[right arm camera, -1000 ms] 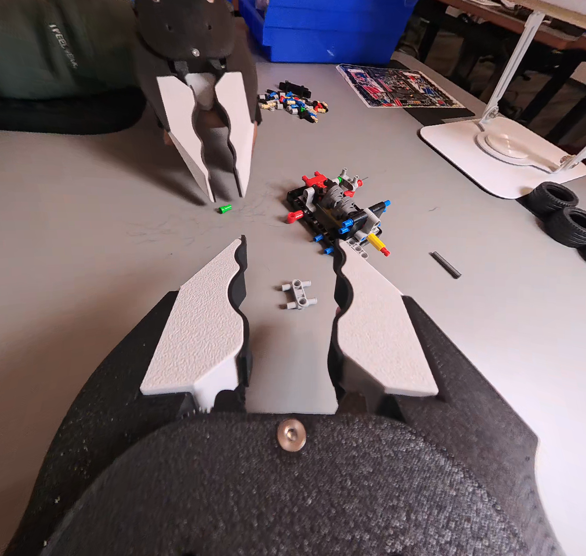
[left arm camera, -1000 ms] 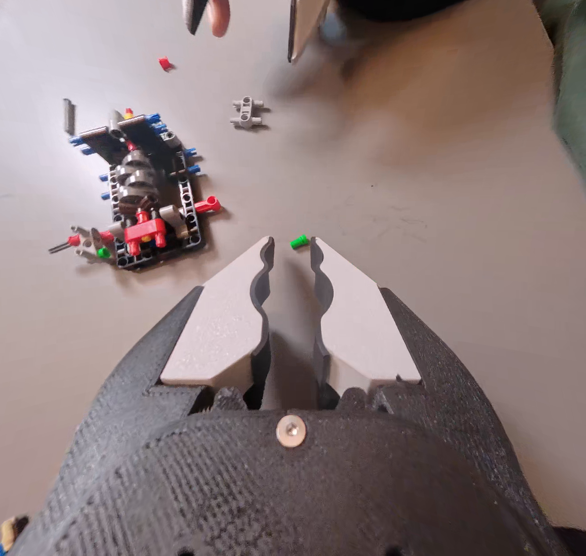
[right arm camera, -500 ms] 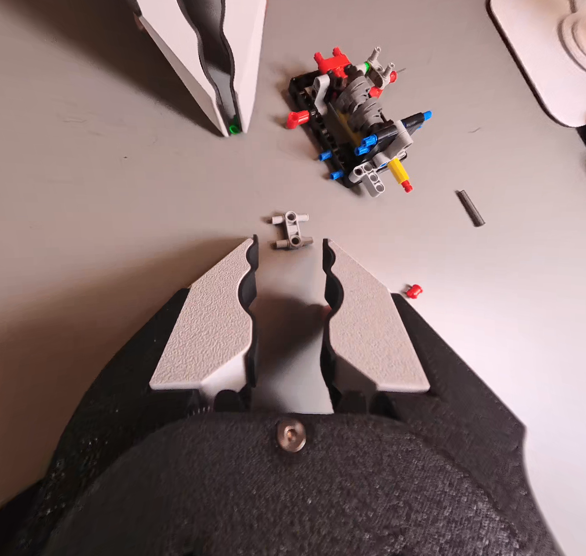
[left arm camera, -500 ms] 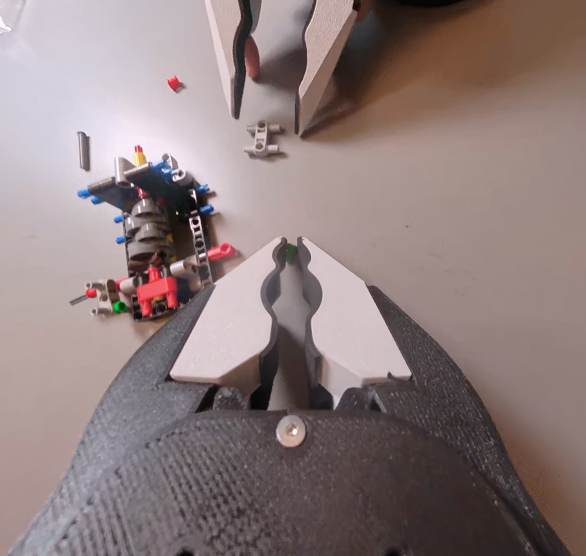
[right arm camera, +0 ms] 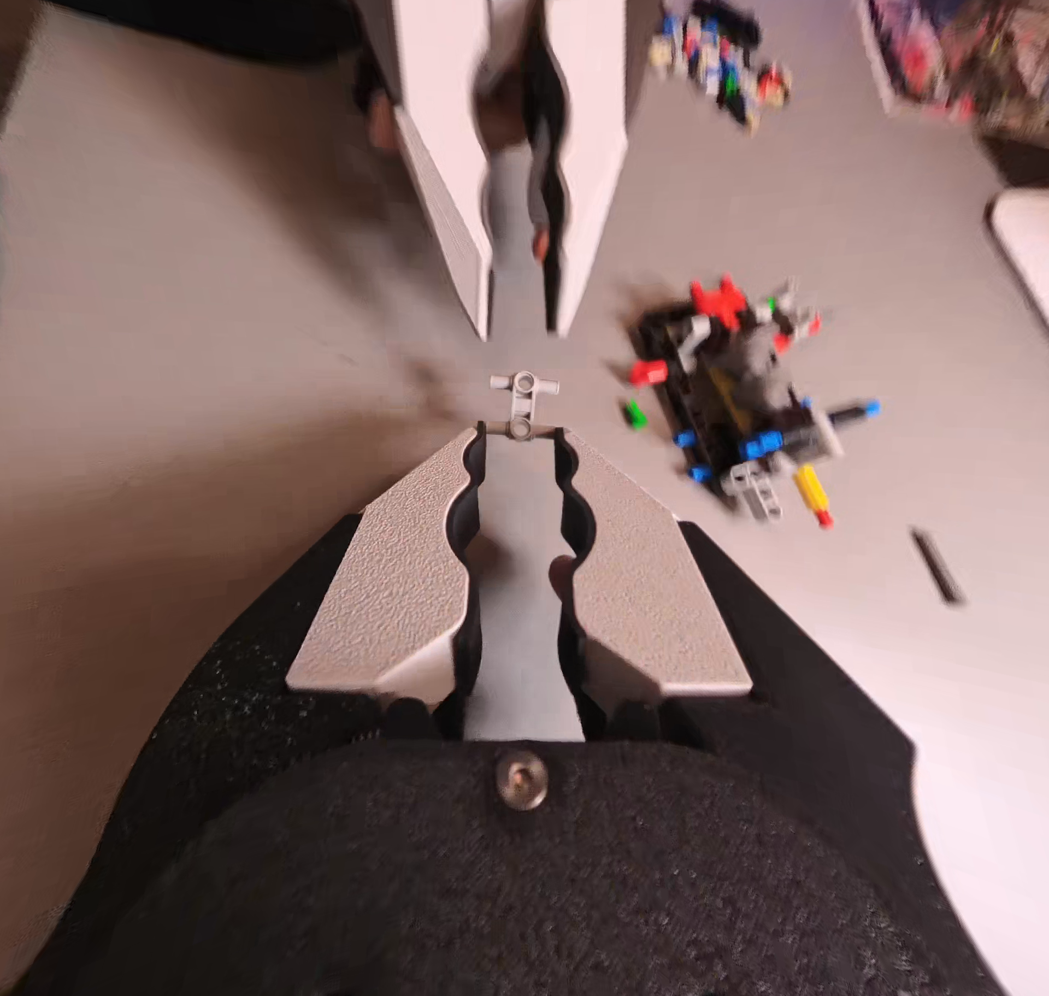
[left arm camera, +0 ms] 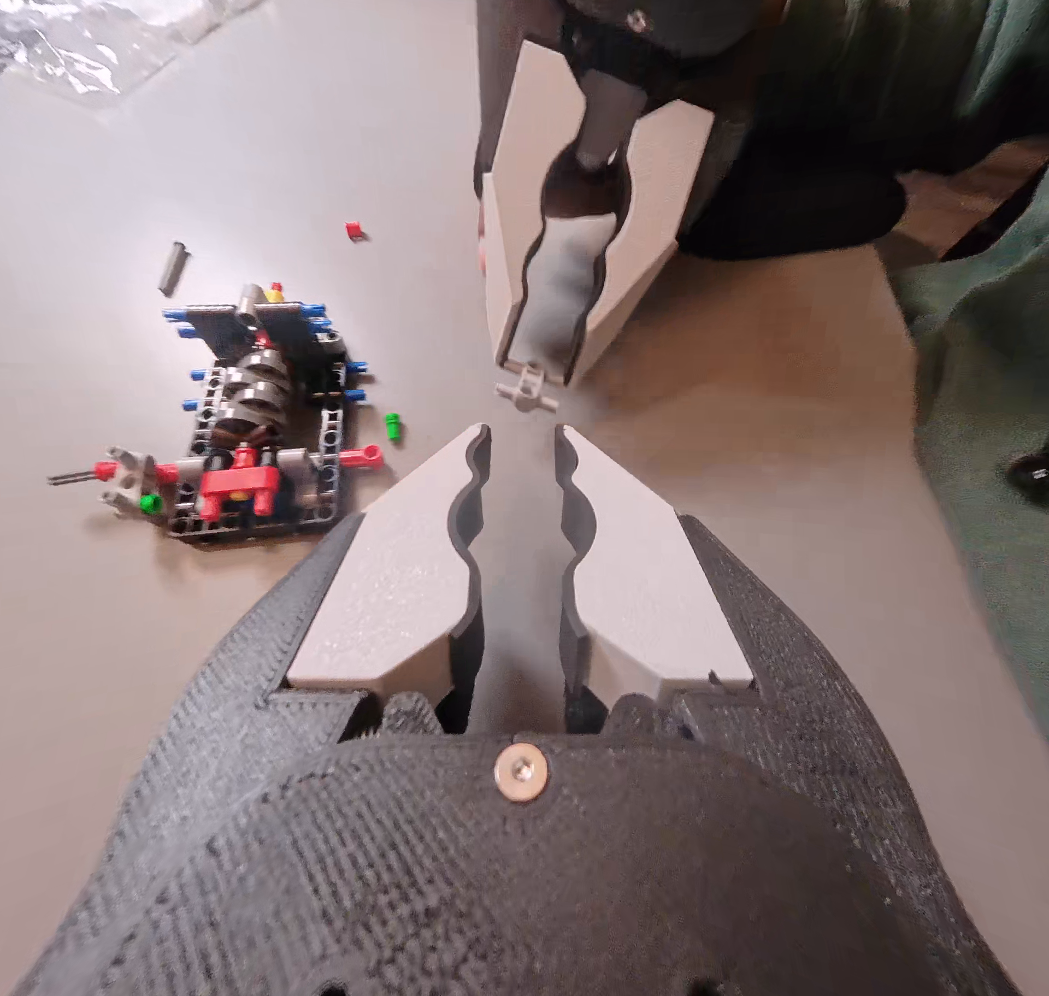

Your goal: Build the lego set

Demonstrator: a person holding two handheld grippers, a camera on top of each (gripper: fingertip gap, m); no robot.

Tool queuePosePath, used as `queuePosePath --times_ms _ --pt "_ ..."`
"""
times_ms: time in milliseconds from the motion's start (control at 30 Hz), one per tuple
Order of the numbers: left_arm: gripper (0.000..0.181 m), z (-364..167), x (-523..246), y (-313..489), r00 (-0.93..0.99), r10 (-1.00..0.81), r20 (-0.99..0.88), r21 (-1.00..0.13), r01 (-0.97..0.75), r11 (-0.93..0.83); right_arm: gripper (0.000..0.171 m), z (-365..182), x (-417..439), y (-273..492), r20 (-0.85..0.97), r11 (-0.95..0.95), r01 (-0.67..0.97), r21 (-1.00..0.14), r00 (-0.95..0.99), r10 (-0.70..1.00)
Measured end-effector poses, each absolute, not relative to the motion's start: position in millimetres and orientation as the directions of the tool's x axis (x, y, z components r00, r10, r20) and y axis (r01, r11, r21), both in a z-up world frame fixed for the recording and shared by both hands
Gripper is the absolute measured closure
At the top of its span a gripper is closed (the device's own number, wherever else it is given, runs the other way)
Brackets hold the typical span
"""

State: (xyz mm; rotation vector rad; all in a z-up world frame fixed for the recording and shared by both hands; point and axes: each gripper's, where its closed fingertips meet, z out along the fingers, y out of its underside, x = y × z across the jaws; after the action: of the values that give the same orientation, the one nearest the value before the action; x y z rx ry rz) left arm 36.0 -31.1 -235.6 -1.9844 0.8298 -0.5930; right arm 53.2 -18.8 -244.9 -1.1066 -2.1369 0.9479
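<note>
No legible writing; right gripper (right arm camera: 519, 429) clamps grey connector (right arm camera: 523, 404) at frame centre; left gripper (left arm camera: 522, 429) parted, empty

A light grey cross-shaped connector (right arm camera: 523, 405) sits at centre frame. At right, the part-built model (right arm camera: 743, 401) mixes a black frame, dark grey gears, red, blue and yellow pins. A bright green pin (left arm camera: 393, 426) lies mid-left; a red bush (left arm camera: 353, 229) and dark grey axle (left arm camera: 174, 268) upper left. The table (left arm camera: 284, 145) is plain grey-beige.
</note>
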Motion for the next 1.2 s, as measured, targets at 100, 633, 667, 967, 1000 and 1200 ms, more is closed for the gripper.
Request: queuePosePath --times_ms 100,633,667,967,1000,1200 --pt "0.153 -226 49 -41 0.594 -0.769 0.238 -0.863 -0.233 -0.447 0.15 -237 43 -41 0.227 0.456 0.356 -0.816 -0.528 0.818" --pt "0.159 -260 38 -47 0.6 -0.798 0.051 -0.786 -0.469 -0.403 0.15 -259 41 -40 0.193 0.477 0.428 -0.768 -0.556 0.808" --pt "0.161 -263 36 -45 0.608 -0.793 0.037 -0.775 -0.483 -0.407 0.15 -263 40 -39 0.196 0.49 0.442 -0.751 -0.56 0.805" --pt "0.165 -270 30 -43 0.623 -0.781 -0.041 -0.732 -0.551 -0.401 0.137 -255 33 -2 0.1 0.496 0.537 -0.682 -0.604 0.791" --pt "0.162 -269 28 -41 0.631 -0.775 -0.033 -0.74 -0.537 -0.406 0.137 -254 29 4 0.112 0.505 0.54 -0.673 -0.601 0.792" --pt "0.15 -269 28 -35 0.651 -0.759 -0.001 -0.751 -0.502 -0.43 0.149 -262 7 18 0.167 0.596 0.552 -0.583 -0.636 0.753"
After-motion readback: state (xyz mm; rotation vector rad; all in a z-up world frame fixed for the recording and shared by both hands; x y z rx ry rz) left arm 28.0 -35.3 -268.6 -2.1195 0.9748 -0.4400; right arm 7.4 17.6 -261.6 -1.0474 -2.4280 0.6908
